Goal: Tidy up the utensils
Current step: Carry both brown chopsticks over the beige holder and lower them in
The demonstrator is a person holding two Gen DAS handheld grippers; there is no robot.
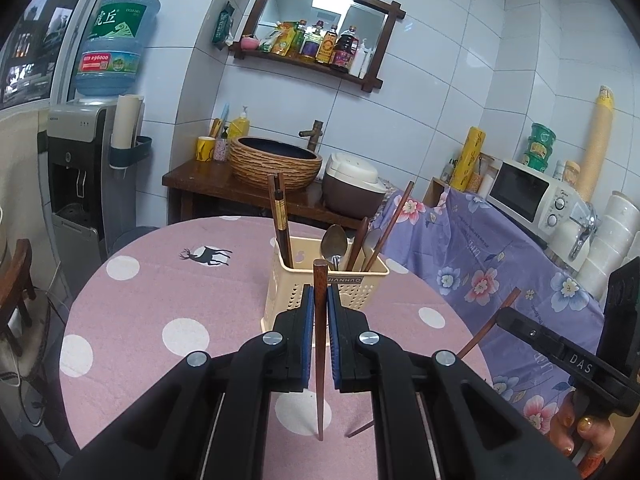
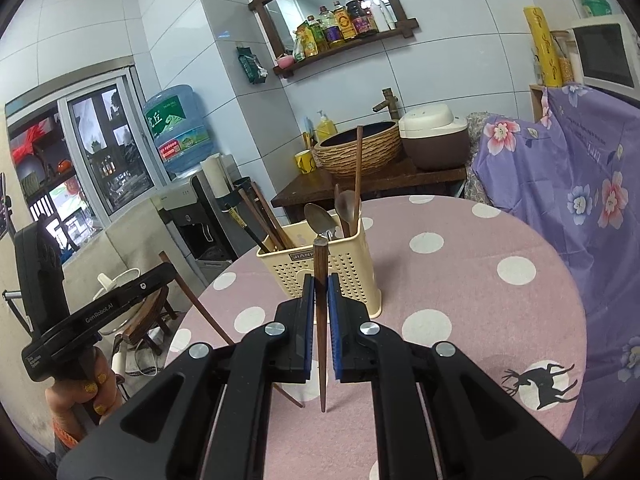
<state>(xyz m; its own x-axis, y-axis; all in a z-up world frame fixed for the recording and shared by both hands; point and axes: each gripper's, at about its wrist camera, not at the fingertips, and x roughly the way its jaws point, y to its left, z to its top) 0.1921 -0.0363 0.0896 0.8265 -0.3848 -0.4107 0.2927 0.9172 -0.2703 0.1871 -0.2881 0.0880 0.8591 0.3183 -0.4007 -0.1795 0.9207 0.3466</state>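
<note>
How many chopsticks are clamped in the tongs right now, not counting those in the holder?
2. One chopstick is clamped upright in the left tongs; the other chopstick is clamped upright in the right tongs. Both hang above the table, before the holder.

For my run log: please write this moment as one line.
left gripper: shut on chopstick | right gripper: shut on chopstick | utensil holder: ahead on table

The left black two-finger gripper [image 1: 320,304] has its blue-padded jaws clamped on a slim brown wooden chopstick [image 1: 320,344], held nearly upright. The right black two-finger gripper [image 2: 320,300] clamps a second brown wooden chopstick [image 2: 321,336] the same way. Each is carried by a hand [image 1: 580,436] with yellow-painted nails.
</note>
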